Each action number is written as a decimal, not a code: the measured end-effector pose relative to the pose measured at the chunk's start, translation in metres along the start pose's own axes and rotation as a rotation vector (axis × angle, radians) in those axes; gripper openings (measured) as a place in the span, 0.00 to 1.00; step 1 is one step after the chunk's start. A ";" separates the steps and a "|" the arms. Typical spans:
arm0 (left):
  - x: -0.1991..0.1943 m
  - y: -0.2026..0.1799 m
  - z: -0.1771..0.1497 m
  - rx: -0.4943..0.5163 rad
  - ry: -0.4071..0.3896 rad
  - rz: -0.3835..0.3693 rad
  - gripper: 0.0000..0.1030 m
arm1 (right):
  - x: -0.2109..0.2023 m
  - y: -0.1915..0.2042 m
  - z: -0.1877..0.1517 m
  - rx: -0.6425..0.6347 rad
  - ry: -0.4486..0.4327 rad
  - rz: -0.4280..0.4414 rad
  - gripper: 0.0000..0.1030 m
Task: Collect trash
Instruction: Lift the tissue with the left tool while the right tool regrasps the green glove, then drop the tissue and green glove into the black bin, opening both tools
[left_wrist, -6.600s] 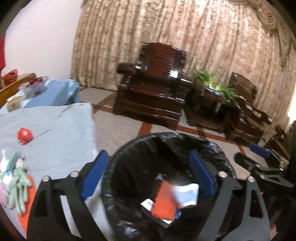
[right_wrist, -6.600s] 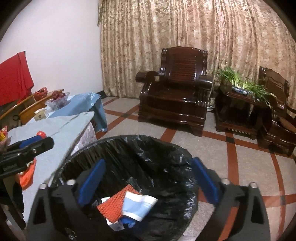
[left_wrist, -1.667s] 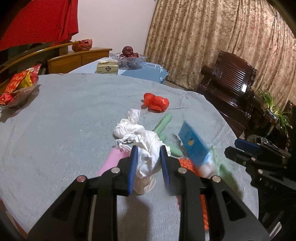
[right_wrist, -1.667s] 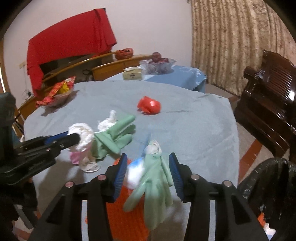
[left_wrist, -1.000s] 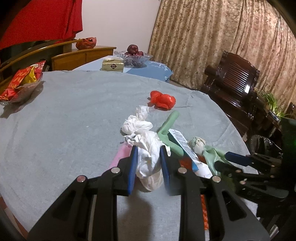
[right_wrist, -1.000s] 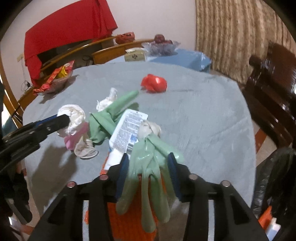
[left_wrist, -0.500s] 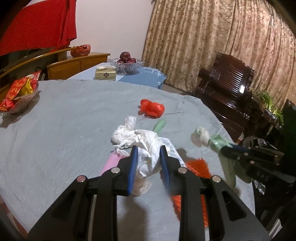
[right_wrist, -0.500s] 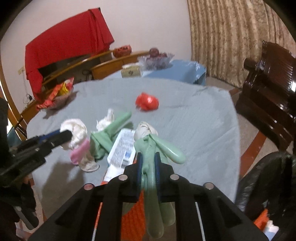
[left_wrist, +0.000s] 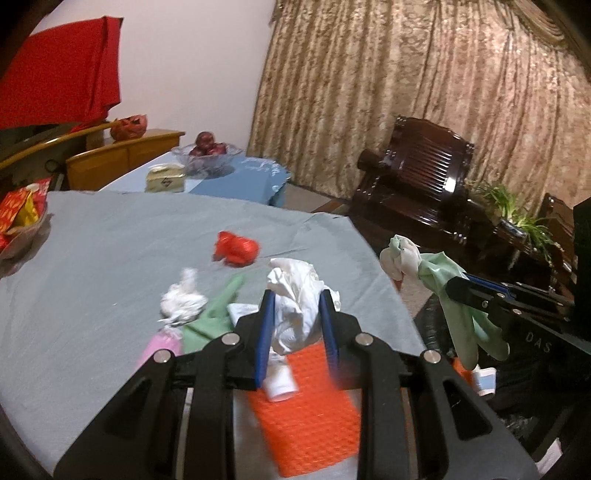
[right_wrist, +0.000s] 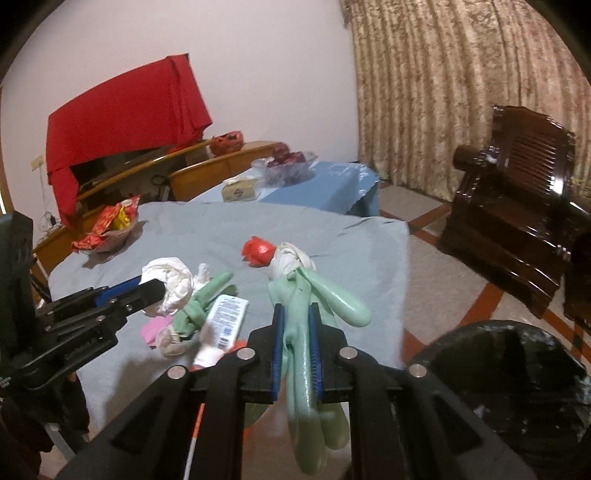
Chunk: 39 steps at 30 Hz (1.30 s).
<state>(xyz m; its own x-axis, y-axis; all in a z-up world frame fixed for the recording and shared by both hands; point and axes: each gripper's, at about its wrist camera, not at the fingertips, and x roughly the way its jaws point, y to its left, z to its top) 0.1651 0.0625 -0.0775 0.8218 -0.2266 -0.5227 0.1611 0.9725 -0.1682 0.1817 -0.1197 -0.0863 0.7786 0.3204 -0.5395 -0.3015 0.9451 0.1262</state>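
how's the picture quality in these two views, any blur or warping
Left wrist view: dim indoor light, red wrapper and right pad of the left tongs smeared by motion, curtain bowed by the fisheye. Right wrist view: sharper, green glove crisp, dark vignette corners.

left gripper (left_wrist: 297, 308) jaws clamp white tissue wad (left_wrist: 297, 295) | right gripper (left_wrist: 456, 286) grips green glove (left_wrist: 458, 310)

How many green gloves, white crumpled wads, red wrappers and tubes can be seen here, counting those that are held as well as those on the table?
green glove: 2
white wad: 2
red wrapper: 1
tube: 1
Total: 6
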 end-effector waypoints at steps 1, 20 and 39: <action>0.000 -0.009 0.001 0.006 -0.002 -0.012 0.23 | -0.005 -0.005 -0.001 0.005 -0.004 -0.008 0.13; 0.034 -0.178 -0.004 0.176 0.027 -0.267 0.23 | -0.104 -0.148 -0.047 0.145 -0.029 -0.294 0.13; 0.093 -0.252 -0.035 0.215 0.128 -0.406 0.51 | -0.107 -0.202 -0.097 0.230 0.056 -0.419 0.45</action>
<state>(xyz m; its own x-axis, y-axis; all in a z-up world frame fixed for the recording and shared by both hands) 0.1815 -0.2051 -0.1134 0.5973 -0.5822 -0.5517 0.5756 0.7901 -0.2107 0.1060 -0.3511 -0.1354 0.7742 -0.0886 -0.6267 0.1658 0.9840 0.0657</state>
